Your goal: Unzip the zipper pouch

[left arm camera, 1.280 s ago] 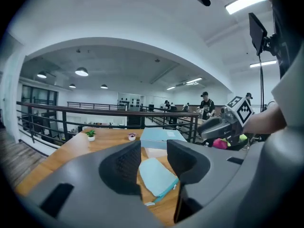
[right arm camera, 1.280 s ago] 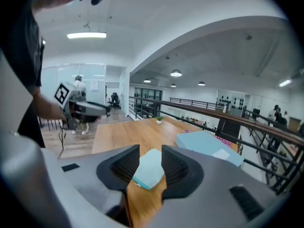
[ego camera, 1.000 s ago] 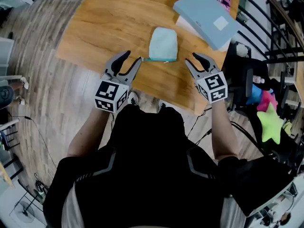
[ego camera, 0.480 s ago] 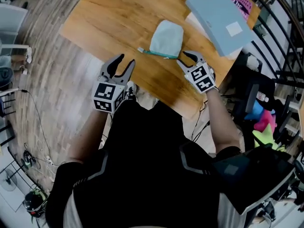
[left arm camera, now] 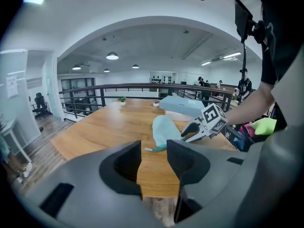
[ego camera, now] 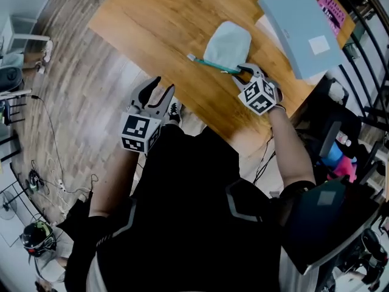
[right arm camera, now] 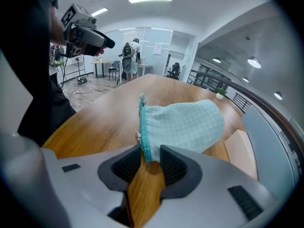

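A pale green checked zipper pouch [ego camera: 228, 44] lies on the wooden table [ego camera: 164, 23], its teal zipper edge [ego camera: 213, 64] facing me. My right gripper [ego camera: 246, 72] is at the zipper's right end. In the right gripper view the pouch [right arm camera: 185, 122] has its corner between the jaws of the right gripper [right arm camera: 151, 156], which are closing; I see no firm pinch. My left gripper [ego camera: 163, 87] hovers open and empty off the table's near edge, left of the pouch. The left gripper [left arm camera: 153, 148] looks toward the pouch [left arm camera: 164, 129] from a distance.
A light blue box [ego camera: 301, 29] rests on white sheets at the table's far right, with a pink book [ego camera: 336, 16] beside it. A black railing runs along the right. Wood floor [ego camera: 79, 120] lies below the table's near edge.
My right gripper has moved forward to the pouch's zipper end, which now sits between its jaws. The left gripper has stayed just off the table edge.
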Motion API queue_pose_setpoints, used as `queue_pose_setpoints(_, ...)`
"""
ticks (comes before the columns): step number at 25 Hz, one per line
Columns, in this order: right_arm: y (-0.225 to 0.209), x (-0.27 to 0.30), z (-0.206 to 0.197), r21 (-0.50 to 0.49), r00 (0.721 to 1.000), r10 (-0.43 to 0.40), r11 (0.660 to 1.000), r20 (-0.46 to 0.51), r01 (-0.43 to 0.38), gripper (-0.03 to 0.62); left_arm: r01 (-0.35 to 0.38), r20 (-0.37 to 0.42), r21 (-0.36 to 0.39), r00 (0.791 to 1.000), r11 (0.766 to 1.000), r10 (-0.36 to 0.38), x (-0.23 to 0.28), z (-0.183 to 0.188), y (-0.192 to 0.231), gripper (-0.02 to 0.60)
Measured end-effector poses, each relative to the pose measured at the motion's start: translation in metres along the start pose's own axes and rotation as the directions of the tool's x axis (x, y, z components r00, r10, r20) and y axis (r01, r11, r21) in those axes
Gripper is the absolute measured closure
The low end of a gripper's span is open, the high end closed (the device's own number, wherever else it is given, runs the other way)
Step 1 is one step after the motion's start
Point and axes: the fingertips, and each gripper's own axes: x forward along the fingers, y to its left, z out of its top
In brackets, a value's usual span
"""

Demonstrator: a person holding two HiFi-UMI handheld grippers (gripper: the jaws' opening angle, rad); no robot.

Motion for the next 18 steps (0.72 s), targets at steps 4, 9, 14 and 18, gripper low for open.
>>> queue_pose_setpoints(4,-0.003,0.004,0.000,0.023,1.000,0.013,1.000,0.017,-0.013,0.476,-0.021,-0.014,-0.012,1.000,1.000,0.020,-0.006,-0.007,0.006,0.394)
queue_pose_setpoints(9,0.001,0.005,0.001,0.070,0.999,0.034,0.997,0.009,-0.035,0.523,0.001,-0.018,0.002,1.000,1.000,-0.001,-0.011,-0.008,0.005,0.396)
queue_pose_setpoints(14,0.002,0.006,0.008,0.141,0.999,0.042,0.989,0.026,-0.046,0.531,0.042,-0.018,0.012,0.999,0.999,-0.042,-0.009,0.003,0.008,0.396)
queue_pose_setpoints(18,0.001,-0.008,0.023,0.226,0.998,0.047,0.973,0.041,-0.055,0.534,0.119,0.013,0.056,0.993,0.991,-0.120,-0.011,0.024,0.003,0.455)
